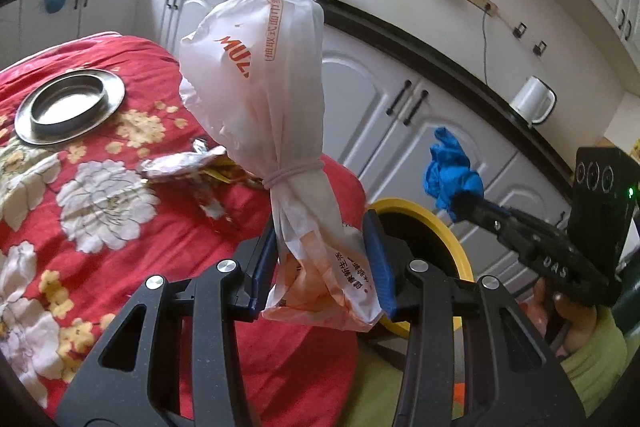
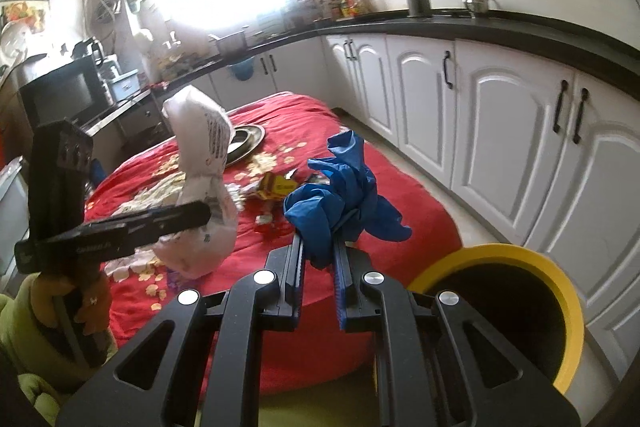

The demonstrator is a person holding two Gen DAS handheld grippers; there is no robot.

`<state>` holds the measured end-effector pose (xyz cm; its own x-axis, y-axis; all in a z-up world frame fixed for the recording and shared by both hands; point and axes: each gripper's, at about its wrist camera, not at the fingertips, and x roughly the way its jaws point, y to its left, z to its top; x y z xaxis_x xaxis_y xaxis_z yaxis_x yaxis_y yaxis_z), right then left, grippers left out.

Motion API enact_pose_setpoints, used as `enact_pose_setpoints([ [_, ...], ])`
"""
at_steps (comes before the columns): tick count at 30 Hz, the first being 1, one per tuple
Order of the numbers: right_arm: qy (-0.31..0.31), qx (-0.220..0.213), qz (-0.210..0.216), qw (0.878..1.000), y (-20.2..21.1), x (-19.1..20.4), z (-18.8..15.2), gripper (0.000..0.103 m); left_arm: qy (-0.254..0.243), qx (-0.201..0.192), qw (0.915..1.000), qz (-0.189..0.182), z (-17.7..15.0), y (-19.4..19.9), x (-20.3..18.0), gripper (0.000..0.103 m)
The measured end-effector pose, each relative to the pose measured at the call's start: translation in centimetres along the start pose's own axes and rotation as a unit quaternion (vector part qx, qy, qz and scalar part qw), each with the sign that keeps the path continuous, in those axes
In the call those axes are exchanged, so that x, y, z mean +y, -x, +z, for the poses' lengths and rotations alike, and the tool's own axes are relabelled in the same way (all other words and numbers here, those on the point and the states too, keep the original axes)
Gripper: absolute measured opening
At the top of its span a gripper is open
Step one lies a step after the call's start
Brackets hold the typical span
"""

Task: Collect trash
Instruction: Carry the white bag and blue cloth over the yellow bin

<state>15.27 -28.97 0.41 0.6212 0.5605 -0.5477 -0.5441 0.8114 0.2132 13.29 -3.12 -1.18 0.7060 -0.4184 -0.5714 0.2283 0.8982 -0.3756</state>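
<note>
Trash riding in both grippers, clear of the red floral cloth (image 1: pixel 120 195) and off its near right corner. Left gripper (image 1: pixel 320 259) clamping its jaws on the bunched lower end of a white plastic bag (image 1: pixel 256 75), tied at the neck with a pale band, long axis running straight out and upward from the jaws, bulging top farthest away. Right gripper (image 2: pixel 320 259) pinching its jaws nearly together on a crumpled blue glove (image 2: pixel 340 195), loose ends flopping out to the right. Yellow-rimmed bin (image 2: pixel 560 287) standing on the floor off the cloth's near right corner, mouth open and dark, lying just below and right of the right jaws, and below and behind the left jaws in the left wrist view (only an arc of rim (image 1: pixel 424 223) showing there). Judging the right hand nearer to the bin, glove likely the easier drop; bag needing to swing right and tip top-down to clear the rim. Still lying near the middle of the cloth: foil wrapper (image 1: pixel 180 167), yellow packet (image 2: pixel 276 187), small red scraps beside it, too blurred to name. Steel dish (image 1: pixel 70 103) sitting toward the far left edge. Bin's depth and contents hidden in shadow; bag's contents not visible through the plastic; whatever carries the cloth fully covered.
</note>
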Motion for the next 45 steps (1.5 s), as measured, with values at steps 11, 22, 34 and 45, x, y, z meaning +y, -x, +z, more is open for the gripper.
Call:
enact_pose_setpoints([
  [11, -0.037, -0.021, -0.042, 0.998, 2.2, -3.5, -0.9, 0.012, -0.041, 0.03, 0.9985, -0.021, -1.6, -2.2, -3.4, 0.034],
  [22, -0.075, -0.037, -0.069, 0.994, 4.0, -7.1, -2.0, 0.012, -0.077, 0.057, 0.9947, -0.035, -2.8, -4.6, -6.8, 0.034],
  [34, -0.117, -0.026, -0.089, 0.989, 4.5, -10.6, -3.7, 0.012, -0.119, 0.091, 0.9871, -0.058, -4.4, -7.8, -10.1, 0.034],
  [45, -0.14, -0.018, -0.1, 0.985, 4.3, -12.5, -4.8, 0.012, -0.136, 0.114, 0.9816, -0.071, -5.3, -10.4, -11.6, 0.034],
])
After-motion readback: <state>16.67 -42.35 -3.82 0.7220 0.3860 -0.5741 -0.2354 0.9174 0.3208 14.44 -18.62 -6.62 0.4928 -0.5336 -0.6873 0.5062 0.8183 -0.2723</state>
